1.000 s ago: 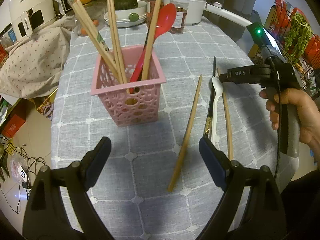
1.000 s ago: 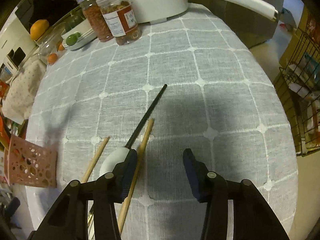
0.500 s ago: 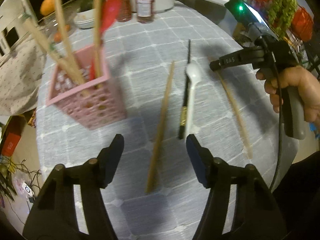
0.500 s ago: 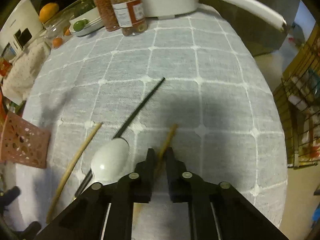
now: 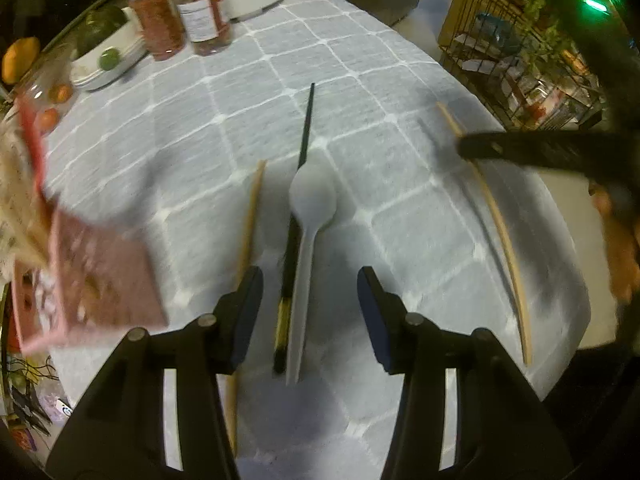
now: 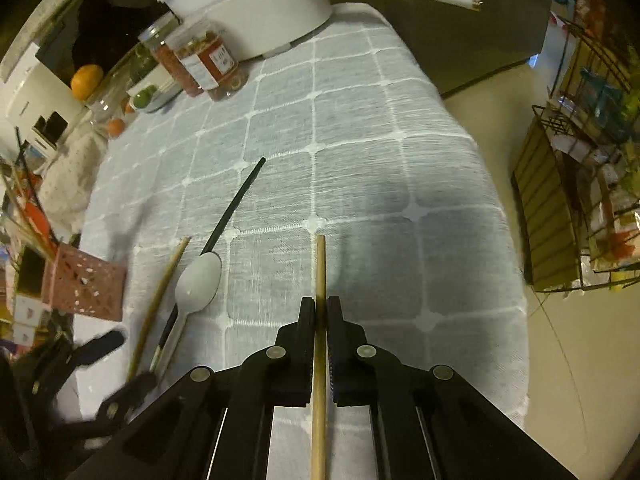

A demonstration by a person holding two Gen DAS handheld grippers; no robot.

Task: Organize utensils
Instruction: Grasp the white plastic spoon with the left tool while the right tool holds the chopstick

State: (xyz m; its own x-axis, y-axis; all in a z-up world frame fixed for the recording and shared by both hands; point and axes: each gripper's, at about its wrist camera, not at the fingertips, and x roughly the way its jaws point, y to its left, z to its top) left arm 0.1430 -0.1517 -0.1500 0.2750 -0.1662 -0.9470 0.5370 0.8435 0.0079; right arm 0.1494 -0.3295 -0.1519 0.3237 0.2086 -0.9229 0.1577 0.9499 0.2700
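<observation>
Your tabletop [image 6: 360,128] wears a grey cloth with a white grid; a wire rack [image 6: 580,208] stands on the floor beside it. At the far end sit a white pot [image 6: 256,12] and two jars [image 6: 200,64]. The pink utensil basket [image 6: 82,284] stands at the left edge. Your right claw [image 6: 320,312] is clenched on a wooden chopstick [image 6: 320,272]. Your left claw [image 5: 310,304] has just been closing, its pads still clear of the white spoon [image 5: 308,232] and black chopstick [image 5: 298,200] lying between them; another wooden chopstick [image 5: 250,224] lies just left.
</observation>
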